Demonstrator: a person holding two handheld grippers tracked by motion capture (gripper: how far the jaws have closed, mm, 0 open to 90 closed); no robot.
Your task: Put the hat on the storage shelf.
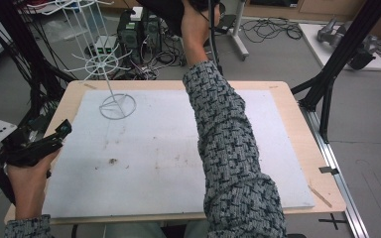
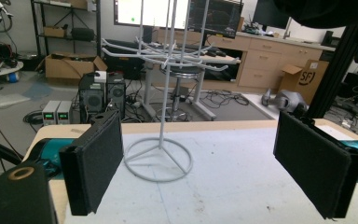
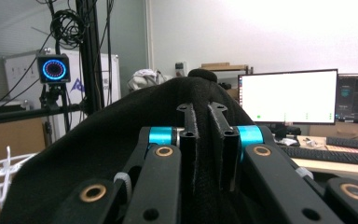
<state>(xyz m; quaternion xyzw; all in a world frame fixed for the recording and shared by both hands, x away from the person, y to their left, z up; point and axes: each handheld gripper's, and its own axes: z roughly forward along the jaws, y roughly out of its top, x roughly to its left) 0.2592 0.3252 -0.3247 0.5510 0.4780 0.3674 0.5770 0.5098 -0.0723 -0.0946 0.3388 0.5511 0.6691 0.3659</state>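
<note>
From the high view, the right arm reaches far past the table's back edge, lifting a black cloth item [image 1: 171, 12], while the white wire rack [image 1: 110, 74] stands at the table's far left corner. In the left gripper view, the left gripper [image 2: 214, 165] waits with jaws wide apart, facing the rack. In the right gripper view, the right gripper [image 3: 204, 144] is pinched on that black fabric. Judging by this, hanging it on a rack arm seems the next move, needing a careful approach.

Black cloth [image 3: 98, 154] covers right gripper [image 3: 204, 140] jaws' tips.
</note>
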